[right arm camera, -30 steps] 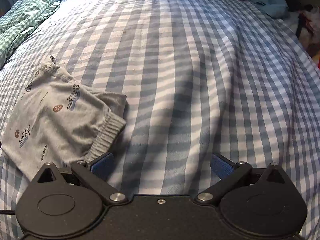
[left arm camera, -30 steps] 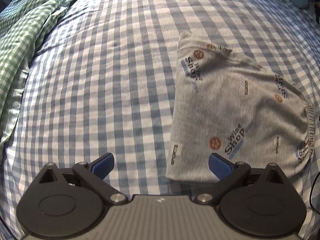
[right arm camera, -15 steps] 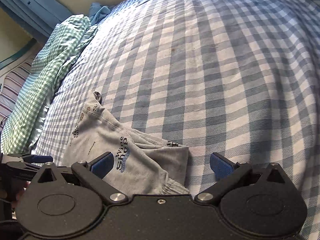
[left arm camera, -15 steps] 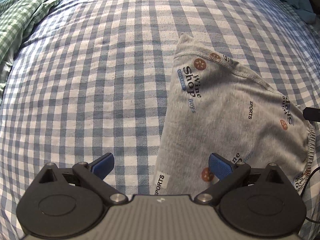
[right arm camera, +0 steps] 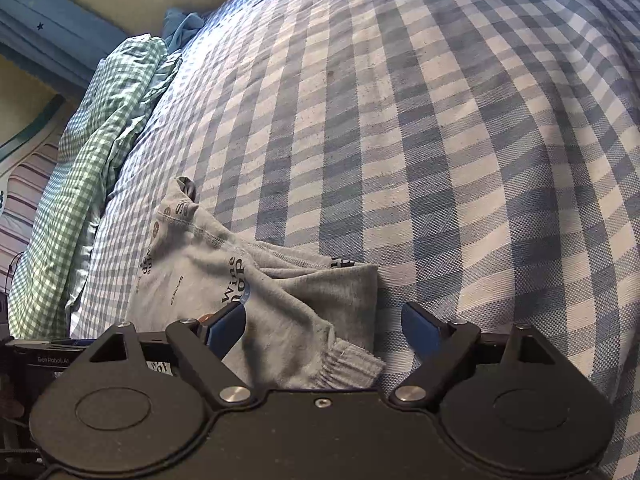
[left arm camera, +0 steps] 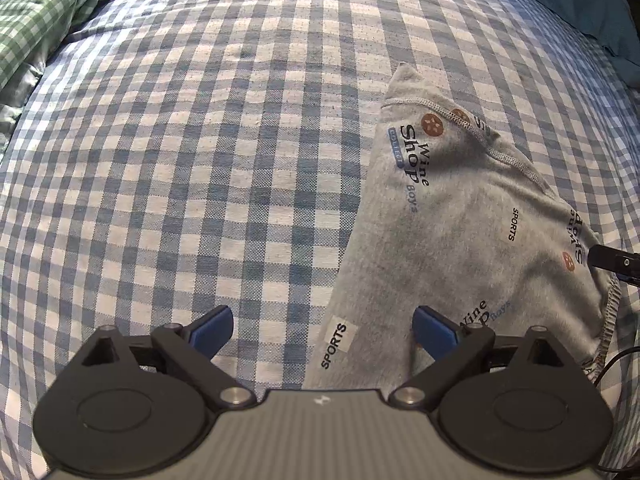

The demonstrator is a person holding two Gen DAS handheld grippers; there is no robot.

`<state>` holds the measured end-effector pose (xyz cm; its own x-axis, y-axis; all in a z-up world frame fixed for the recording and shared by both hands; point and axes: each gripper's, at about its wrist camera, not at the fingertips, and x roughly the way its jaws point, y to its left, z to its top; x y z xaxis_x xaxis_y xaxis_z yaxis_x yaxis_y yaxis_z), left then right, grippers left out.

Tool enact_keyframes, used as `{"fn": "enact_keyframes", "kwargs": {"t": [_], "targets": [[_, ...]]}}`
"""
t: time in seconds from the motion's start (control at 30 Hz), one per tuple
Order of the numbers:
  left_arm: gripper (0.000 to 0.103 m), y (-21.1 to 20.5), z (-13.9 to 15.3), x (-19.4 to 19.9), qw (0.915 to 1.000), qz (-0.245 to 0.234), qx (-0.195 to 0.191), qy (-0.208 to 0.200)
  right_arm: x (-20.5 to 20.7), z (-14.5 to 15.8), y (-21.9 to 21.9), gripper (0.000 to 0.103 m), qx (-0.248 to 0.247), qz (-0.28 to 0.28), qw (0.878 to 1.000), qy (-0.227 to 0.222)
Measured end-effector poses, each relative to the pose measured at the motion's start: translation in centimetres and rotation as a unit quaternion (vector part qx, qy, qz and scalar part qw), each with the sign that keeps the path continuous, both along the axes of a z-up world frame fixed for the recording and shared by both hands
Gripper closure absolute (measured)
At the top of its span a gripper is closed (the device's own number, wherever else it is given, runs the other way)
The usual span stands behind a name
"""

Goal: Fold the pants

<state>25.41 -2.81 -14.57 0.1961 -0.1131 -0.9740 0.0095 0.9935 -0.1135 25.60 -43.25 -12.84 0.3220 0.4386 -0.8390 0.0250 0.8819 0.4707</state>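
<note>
One broad bedsheet [left arm camera: 180, 168] of blue-and-white checked weave fills your view, with a rumpled green gingham blanket [right arm camera: 92, 152] bunched along its far left edge. Your grey knit pants [left arm camera: 472, 240], printed with "Wine Shop" and "SPORTS", lie folded in a soft wedge on the sheet's near right, ribbed cuff [right arm camera: 348, 368] toward your right tool. Your left gripper [left arm camera: 323, 328] hovers low with jaws wide, straddling the pants' left edge. Your right gripper [right arm camera: 322, 326] also gapes wide, empty, over the cuff.
</note>
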Motion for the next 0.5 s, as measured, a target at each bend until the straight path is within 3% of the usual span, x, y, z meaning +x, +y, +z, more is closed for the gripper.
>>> {"fn": "enact_keyframes", "kwargs": {"t": [0.13,0.3,0.43,0.5], "targets": [[0.006,0.0,1.9,-1.1,0.9998,-0.011,0.003,-0.014,-0.1,0.2,0.9,0.019,-0.034,0.014,0.999,-0.007],[0.017,-0.2,2.4,-1.4,0.9997,-0.014,-0.004,-0.019,-0.3,0.2,1.2,0.027,-0.051,0.007,0.999,-0.009],[0.043,-0.4,2.6,-1.7,0.9998,-0.017,0.000,-0.011,-0.3,0.3,1.4,0.031,-0.057,0.005,0.998,-0.006],[0.051,-0.5,2.4,-1.6,0.9998,-0.017,-0.010,-0.006,-0.3,0.3,1.7,0.037,-0.056,0.003,0.998,-0.003]]}}
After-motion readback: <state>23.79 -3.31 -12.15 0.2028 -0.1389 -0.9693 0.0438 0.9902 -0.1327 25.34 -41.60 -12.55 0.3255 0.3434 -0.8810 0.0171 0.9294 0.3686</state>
